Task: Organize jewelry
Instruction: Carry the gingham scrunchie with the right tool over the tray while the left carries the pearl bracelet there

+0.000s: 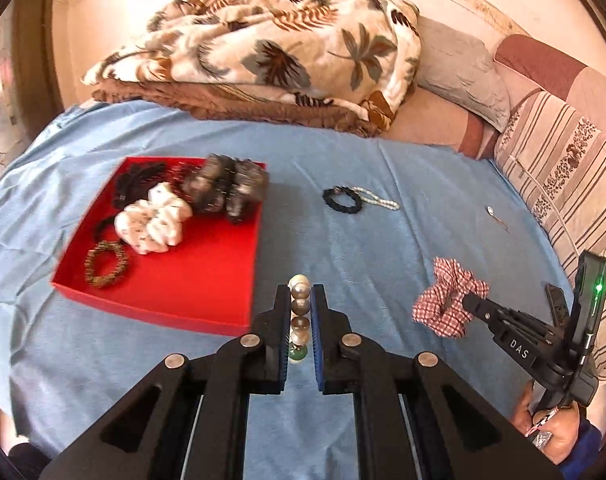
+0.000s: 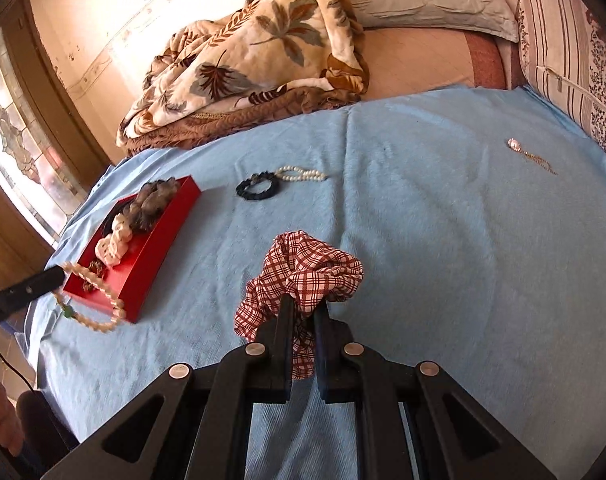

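Left gripper [image 1: 301, 292] pinches a strand of large cream and grey round beads [image 1: 299, 300] between its two black fingers, hanging just beside the near right corner of a shallow red square tray [image 1: 207, 276]. In the right wrist view the same strand loops down over the near end of that tray [image 2: 151, 256].

Inside the tray lie a small amber-brown beaded bracelet [image 1: 105, 264], a white fabric scrunchie with dark specks [image 1: 155, 220], black hair ties [image 1: 137, 184] toward the back, and a dark grey fuzzy scrunchie [image 1: 229, 186] at the far right corner.

On the light blue bedsheet [image 1: 343, 248], right of the tray, a black beaded bracelet [image 1: 343, 199] lies touching a small white pearl bracelet [image 1: 377, 200].

Further right, the right gripper [image 2: 305, 308] is clamped on a red-and-white checked fabric scrunchie [image 2: 303, 268], held above the sheet. Beyond it, near the striped pillow [image 2: 571, 60], rests a thin gold chain with a pale round pendant [image 2: 529, 154].

A leaf-print blanket [image 1: 271, 44] is heaped at the far side of the bed.
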`<act>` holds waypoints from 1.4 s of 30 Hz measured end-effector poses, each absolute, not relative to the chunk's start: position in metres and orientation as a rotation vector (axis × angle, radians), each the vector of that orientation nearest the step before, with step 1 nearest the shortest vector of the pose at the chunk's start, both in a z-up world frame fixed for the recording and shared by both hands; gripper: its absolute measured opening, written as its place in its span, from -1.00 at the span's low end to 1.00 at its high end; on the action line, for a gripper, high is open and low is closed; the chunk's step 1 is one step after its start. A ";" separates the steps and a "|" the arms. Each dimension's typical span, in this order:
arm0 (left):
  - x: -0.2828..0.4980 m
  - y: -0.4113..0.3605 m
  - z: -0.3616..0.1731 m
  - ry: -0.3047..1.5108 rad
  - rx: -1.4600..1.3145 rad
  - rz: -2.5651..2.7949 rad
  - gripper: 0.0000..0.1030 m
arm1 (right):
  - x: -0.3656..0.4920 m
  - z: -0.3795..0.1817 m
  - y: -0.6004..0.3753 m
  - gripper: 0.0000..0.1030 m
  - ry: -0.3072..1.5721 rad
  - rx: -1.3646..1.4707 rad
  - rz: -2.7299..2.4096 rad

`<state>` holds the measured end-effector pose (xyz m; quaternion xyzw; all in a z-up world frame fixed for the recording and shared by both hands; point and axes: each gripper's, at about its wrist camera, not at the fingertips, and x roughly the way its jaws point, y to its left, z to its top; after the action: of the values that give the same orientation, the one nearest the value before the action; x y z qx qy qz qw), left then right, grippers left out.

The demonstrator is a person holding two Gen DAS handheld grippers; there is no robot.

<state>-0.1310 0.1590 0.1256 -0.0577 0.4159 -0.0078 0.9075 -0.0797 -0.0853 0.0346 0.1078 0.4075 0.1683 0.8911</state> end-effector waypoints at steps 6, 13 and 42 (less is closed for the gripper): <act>-0.150 0.189 0.141 0.817 -0.129 0.028 -0.82 | -0.091 0.029 -0.083 -0.81 0.865 0.217 0.346; -0.162 0.234 0.148 0.788 -0.103 0.100 -0.82 | -0.100 0.033 -0.076 -0.81 0.875 0.200 0.351; -0.072 0.352 0.104 0.866 -0.417 -0.029 -0.82 | -0.070 0.089 0.145 -0.81 0.867 -0.024 0.644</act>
<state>-0.0716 0.3518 0.1035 -0.2007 0.4166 -0.0139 0.8866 -0.0699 0.1449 0.0893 -0.0113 0.4126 0.3065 0.8577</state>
